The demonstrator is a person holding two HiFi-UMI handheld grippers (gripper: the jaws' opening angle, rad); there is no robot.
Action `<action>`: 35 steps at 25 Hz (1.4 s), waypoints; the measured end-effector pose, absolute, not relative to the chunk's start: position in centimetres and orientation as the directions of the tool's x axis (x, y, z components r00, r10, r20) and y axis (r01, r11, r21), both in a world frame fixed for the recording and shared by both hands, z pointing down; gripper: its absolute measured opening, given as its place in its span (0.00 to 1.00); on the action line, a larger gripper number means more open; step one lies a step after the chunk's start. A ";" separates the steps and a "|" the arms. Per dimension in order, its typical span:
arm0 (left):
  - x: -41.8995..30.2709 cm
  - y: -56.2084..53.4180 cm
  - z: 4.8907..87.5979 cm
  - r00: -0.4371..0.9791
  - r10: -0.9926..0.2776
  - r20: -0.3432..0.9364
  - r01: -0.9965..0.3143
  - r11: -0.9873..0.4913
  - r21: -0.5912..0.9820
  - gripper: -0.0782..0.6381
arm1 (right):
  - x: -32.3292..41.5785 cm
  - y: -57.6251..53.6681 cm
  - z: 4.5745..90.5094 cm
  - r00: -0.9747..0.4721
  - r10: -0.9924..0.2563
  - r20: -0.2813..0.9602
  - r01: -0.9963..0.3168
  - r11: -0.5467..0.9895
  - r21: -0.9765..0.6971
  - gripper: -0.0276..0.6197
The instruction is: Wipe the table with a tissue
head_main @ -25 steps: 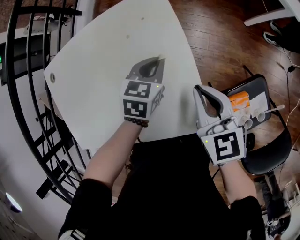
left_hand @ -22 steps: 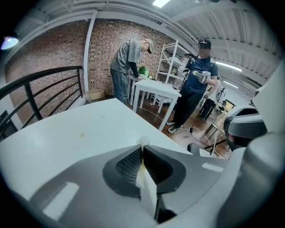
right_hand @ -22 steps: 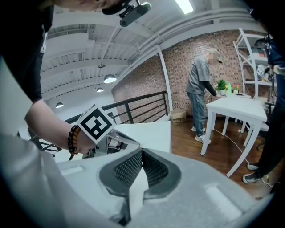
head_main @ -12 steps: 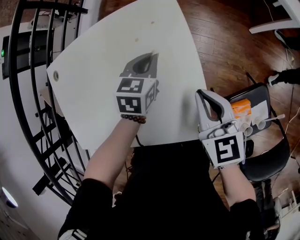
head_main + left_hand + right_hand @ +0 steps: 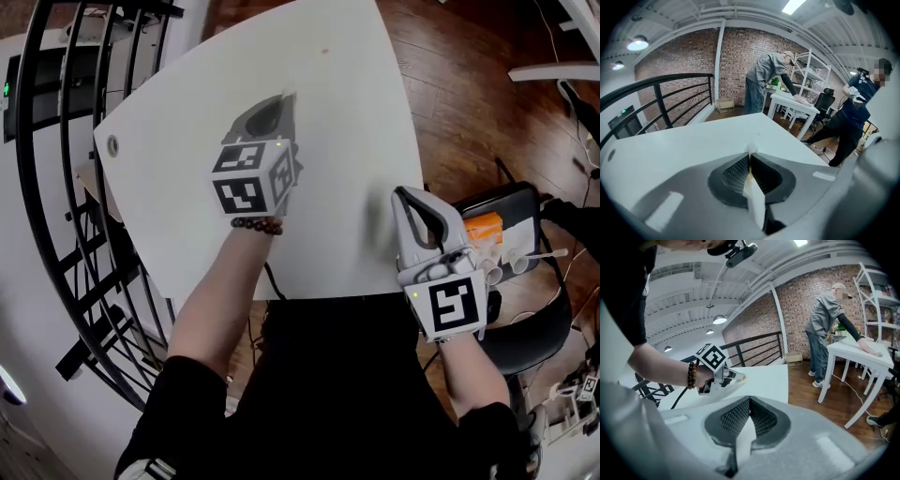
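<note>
My left gripper rests low over the middle of the white table, shut on a small white tissue whose tuft pokes out past the jaw tips. In the right gripper view the same tissue shows at that gripper's tip, touching the tabletop. My right gripper hovers at the table's right edge, jaws closed with nothing sticking out of them. A small brownish spot marks the far part of the table.
A black curved railing runs along the left. A black chair carrying an orange item stands right of the table on a wooden floor. Two people and a white desk are beyond the table.
My left gripper has slid leftward across the tabletop with the tissue. The right gripper has stayed at the table's right edge.
</note>
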State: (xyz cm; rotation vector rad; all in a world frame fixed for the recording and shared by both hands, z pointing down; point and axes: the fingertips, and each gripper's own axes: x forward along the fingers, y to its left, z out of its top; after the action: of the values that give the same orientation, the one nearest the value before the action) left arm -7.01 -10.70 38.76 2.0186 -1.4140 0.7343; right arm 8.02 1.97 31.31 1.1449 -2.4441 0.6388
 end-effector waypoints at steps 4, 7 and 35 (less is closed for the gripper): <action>-8.5 -11.2 40.0 0.262 -0.644 0.718 -0.961 -0.243 0.132 0.15 | 7.6 1.7 32.0 -0.610 -0.610 0.506 -0.780 0.575 -0.247 0.03; -9.1 -11.5 41.0 0.247 -0.643 0.725 -0.966 -0.217 0.137 0.15 | 7.5 1.5 32.7 -0.612 -0.600 0.515 -0.778 0.576 -0.251 0.03; -6.5 -14.1 41.9 0.249 -0.643 0.724 -0.967 -0.205 0.150 0.15 | 9.6 0.7 34.3 -0.619 -0.568 0.542 -0.768 0.582 -0.268 0.03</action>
State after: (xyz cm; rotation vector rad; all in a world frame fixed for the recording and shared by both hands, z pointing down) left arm -6.54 -14.14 41.89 1.9312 -1.4622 0.7050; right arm 9.61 0.68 34.34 1.0760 -2.4152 0.6848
